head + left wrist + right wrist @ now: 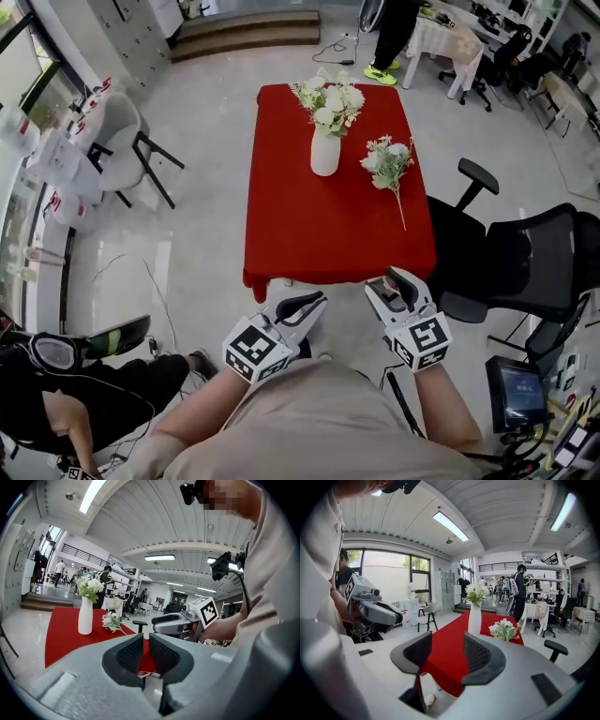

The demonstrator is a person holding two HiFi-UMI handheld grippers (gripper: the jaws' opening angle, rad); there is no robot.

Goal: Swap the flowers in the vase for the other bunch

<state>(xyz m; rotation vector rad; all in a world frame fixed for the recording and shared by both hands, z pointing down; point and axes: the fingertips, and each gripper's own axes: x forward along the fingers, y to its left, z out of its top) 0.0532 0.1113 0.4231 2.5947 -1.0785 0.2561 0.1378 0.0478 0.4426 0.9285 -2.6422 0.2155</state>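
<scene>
**Hand-held grippers empty and short of the bench: swap not yet begun**

Just short of the near edge of the red-clothed bench (309,234), the left hand-held gripper (314,302) is held with its jaws parted only narrowly and nothing between them. The right hand-held gripper (387,278) is held beside it, its jaws spread wider and likewise empty.

No part of the swap is seen to be done. The fuller bunch of white flowers with green leaves (328,101) is seated in the tall white ceramic vase (325,153), which stands upright toward the far end of the bench. The smaller bunch of pale flowers (387,164) is laid flat on the cloth near the vase, on its right. It appears to lie clear of the vase, with its stem pointed toward the near edge.

All of the task is judged to remain. The bench must be reached, the seated bunch drawn out and set down, and the loose bunch lifted and stood in the vase.
</scene>
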